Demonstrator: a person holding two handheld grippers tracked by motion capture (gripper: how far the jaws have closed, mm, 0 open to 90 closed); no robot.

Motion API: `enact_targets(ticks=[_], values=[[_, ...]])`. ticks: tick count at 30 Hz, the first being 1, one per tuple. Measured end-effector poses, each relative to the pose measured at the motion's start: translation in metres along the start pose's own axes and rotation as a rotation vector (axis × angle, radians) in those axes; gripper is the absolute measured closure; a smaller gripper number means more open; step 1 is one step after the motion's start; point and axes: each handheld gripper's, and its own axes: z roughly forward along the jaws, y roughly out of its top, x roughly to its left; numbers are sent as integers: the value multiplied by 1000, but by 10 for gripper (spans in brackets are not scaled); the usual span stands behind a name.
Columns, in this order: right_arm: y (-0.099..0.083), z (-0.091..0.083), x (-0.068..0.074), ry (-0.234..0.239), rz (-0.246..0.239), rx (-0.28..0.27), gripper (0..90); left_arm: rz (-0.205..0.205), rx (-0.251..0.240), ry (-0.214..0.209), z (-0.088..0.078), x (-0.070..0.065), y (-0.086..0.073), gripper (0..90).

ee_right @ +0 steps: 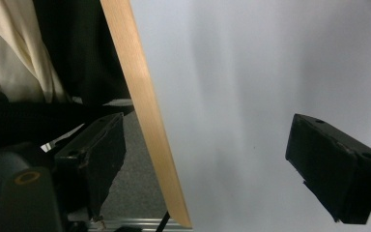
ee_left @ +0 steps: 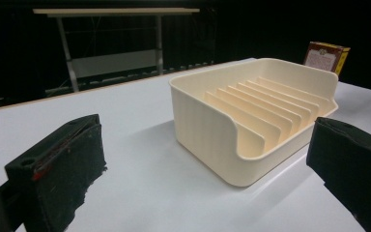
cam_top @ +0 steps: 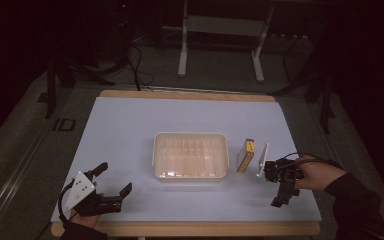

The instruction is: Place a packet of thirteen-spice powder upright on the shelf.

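Box [cam_top: 245, 155], yellow and upright, stands just left of the right gripper [cam_top: 280, 192], whose jaws gape empty, beside the cream tray [cam_top: 190, 174] at table centre; left gripper [cam_top: 114, 185] likewise spread, empty.

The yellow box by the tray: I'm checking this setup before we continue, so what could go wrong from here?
The yellow box stands on edge between the cream tray and the right gripper; a sideways brush could topple it. That gripper's open jaws point off the table's near edge, so it must turn near the box.

Left hand-held gripper [cam_top: 114, 180] gaping, right hand-held gripper [cam_top: 281, 196] gaping, empty
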Motion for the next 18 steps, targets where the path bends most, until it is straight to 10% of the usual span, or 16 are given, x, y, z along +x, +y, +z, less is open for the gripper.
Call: enact_targets(ticks=[18], values=[[33, -13, 14, 52, -93, -56, 143, -5, -5, 1, -1, 1, 0, 2]])
